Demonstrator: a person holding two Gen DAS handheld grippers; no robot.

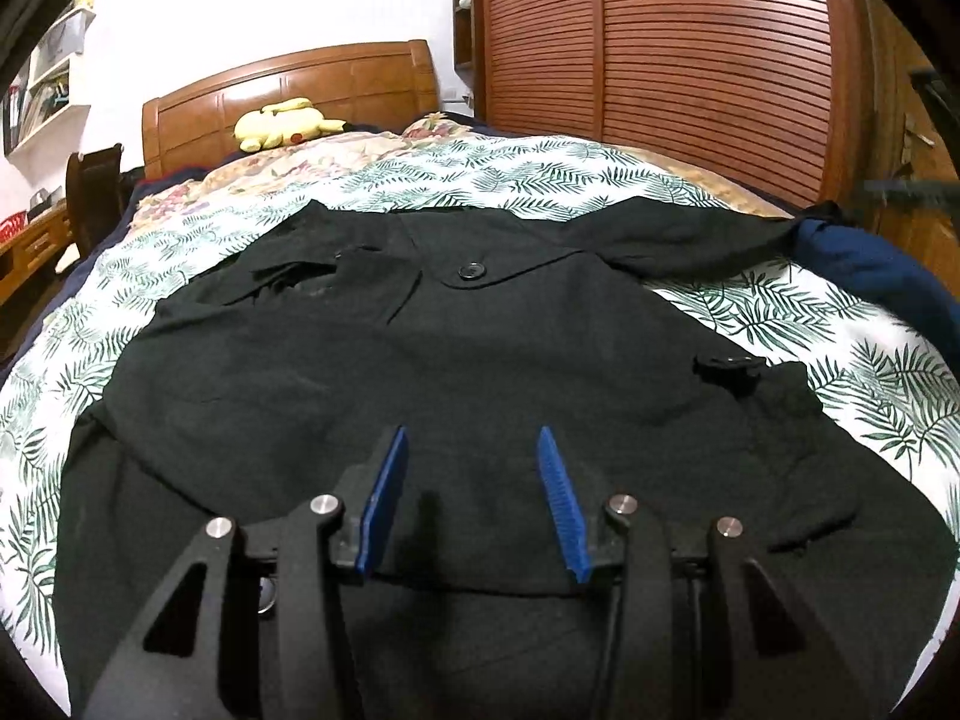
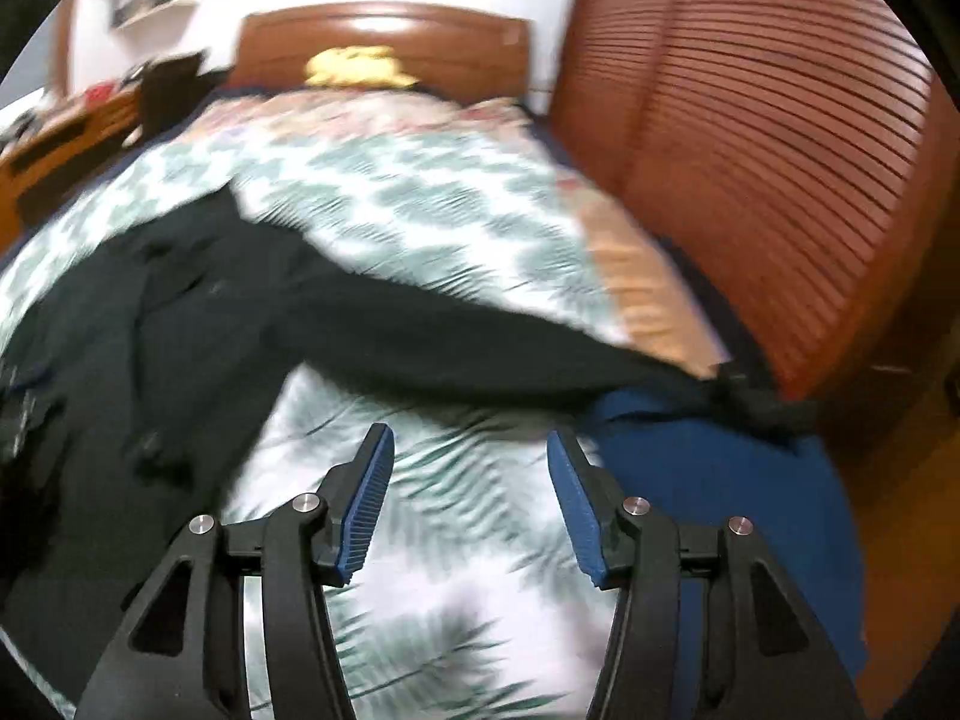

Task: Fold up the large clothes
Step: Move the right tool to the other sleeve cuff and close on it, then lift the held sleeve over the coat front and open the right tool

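Black coat (image 1: 456, 372) spread on leaf-print bedspread (image 1: 840, 324), filling centre of left view; hem cut off at bottom edge. Left gripper (image 1: 474, 438) over coat, jaws apart, empty. Right view blurred: sleeve (image 2: 480, 342) crosses centre; right gripper (image 2: 471, 438) apart, empty.

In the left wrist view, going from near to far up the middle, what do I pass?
Left tool → black coat → leaf-print bedspread → floral quilt → yellow plush toy → wooden headboard.
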